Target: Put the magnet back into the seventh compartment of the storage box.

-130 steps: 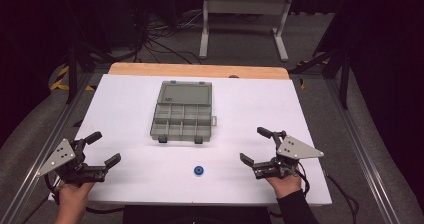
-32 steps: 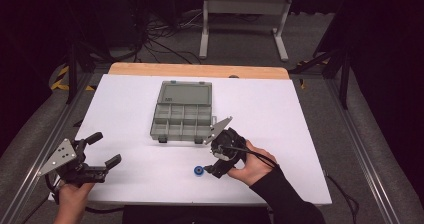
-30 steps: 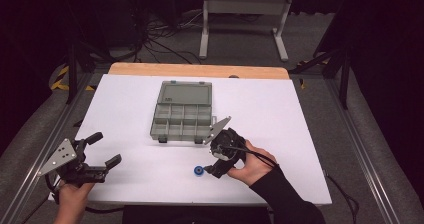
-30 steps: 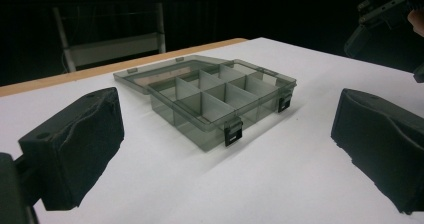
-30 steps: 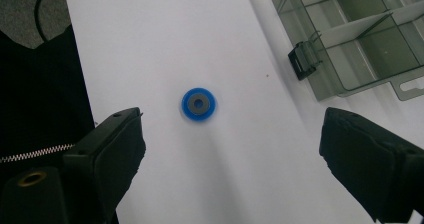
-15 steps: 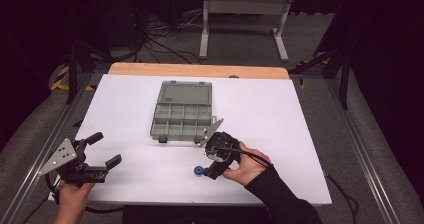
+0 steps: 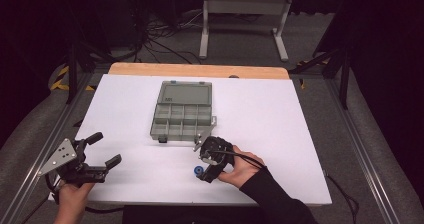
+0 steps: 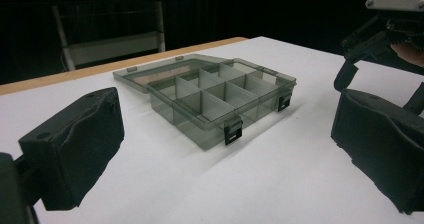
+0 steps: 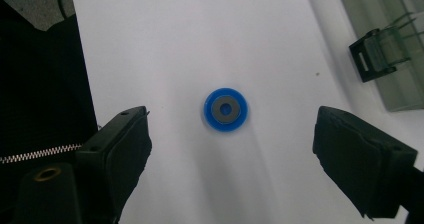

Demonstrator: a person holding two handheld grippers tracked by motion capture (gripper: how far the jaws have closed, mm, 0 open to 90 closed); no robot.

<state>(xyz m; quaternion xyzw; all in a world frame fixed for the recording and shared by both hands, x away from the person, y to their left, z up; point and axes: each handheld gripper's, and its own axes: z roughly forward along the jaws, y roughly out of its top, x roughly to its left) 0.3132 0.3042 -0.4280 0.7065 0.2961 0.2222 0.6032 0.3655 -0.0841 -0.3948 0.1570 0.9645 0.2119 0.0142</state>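
A small blue ring with a grey centre (image 9: 225, 110) lies flat on the white table (image 7: 280, 134), near its front edge (image 7: 197, 171). My right gripper (image 9: 232, 159) hangs over it, open, its two black pads either side of the ring and apart from it; from above that gripper (image 7: 206, 165) points down at the ring. A grey-green clear compartment box (image 7: 182, 115) lies open at mid-table, its black latches (image 8: 233, 132) facing me. My left gripper (image 7: 102, 151) rests open at the front left, with nothing between its pads (image 8: 75, 149).
The box's front corner and latch (image 9: 372, 59) sit close to the right gripper's far side. A wooden strip (image 7: 200, 70) edges the table's back. Metal rails (image 7: 360, 154) run along both sides. A white stand (image 7: 245, 14) and cables lie on the floor behind.
My right gripper swung from the front right corner to the table's middle front and tipped down over the blue ring, creeping slightly left in the last second. The left gripper stayed put.
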